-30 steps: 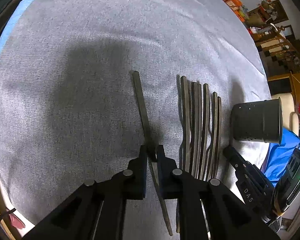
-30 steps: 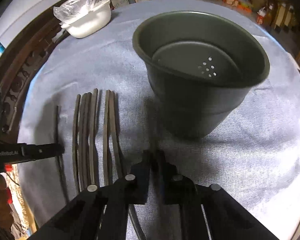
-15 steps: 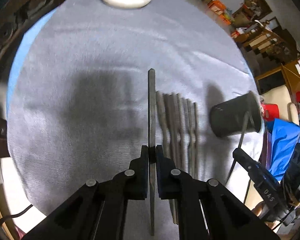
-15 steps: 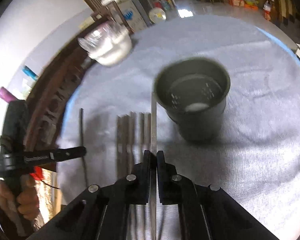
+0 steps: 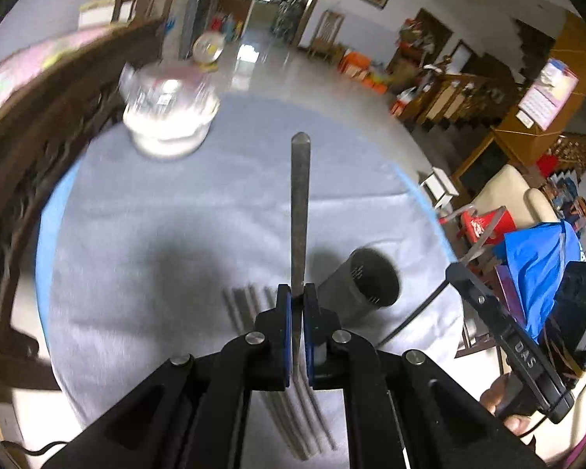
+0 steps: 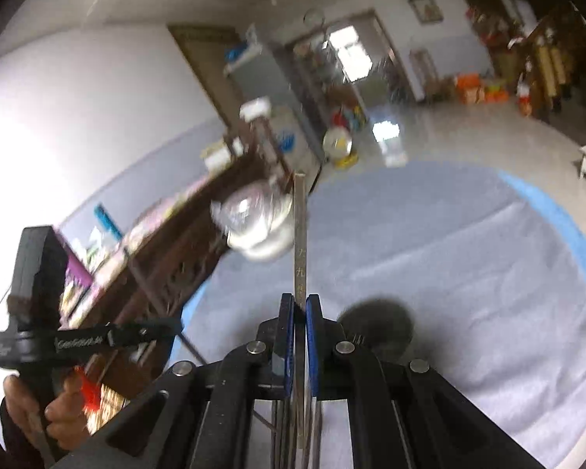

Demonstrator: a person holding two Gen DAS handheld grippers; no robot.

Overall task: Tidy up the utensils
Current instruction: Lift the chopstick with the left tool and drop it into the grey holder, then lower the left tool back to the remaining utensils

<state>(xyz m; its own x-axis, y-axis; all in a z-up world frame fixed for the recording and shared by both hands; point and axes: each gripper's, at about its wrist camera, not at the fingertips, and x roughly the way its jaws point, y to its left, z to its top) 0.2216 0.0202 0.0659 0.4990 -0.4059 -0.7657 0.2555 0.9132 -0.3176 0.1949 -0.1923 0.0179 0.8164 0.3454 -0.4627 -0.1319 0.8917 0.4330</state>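
- The left gripper point(image 5: 297, 293) has its jaws closed on a flat metal utensil point(image 5: 300, 211), pinched between the blue pads partway along its length
- That utensil's rounded handle end points up and away from the camera, and its lower part runs down between the fingers; what kind of utensil it is cannot be told
- Below the left gripper, a row of utensils point(image 5: 289, 410) lies side by side on the grey cloth of the desk point(image 5: 136, 242)
- A dark cylindrical holder point(image 5: 365, 287) stands on the desk just right of the row, its open mouth showing perforations inside
- The right gripper point(image 6: 300, 305) also has its jaws closed on a flat metal strip of a utensil point(image 6: 300, 242), squared off at the far end and with small marks stamped on its face
- In the right wrist view the holder point(image 6: 383, 328) appears as a dark blurred round shape just right of the jaws, lower than the held utensil
- In the left wrist view the right gripper point(image 5: 455, 269) sits at the far right, with its slim utensil slanting up from it
- A white bowl covered in clear plastic point(image 5: 168, 113) sits at the far edge of the desk, blurred in both views
- In the right wrist view the left gripper point(image 6: 172, 326) is at the lower left, held by a bare hand point(image 6: 50, 410)
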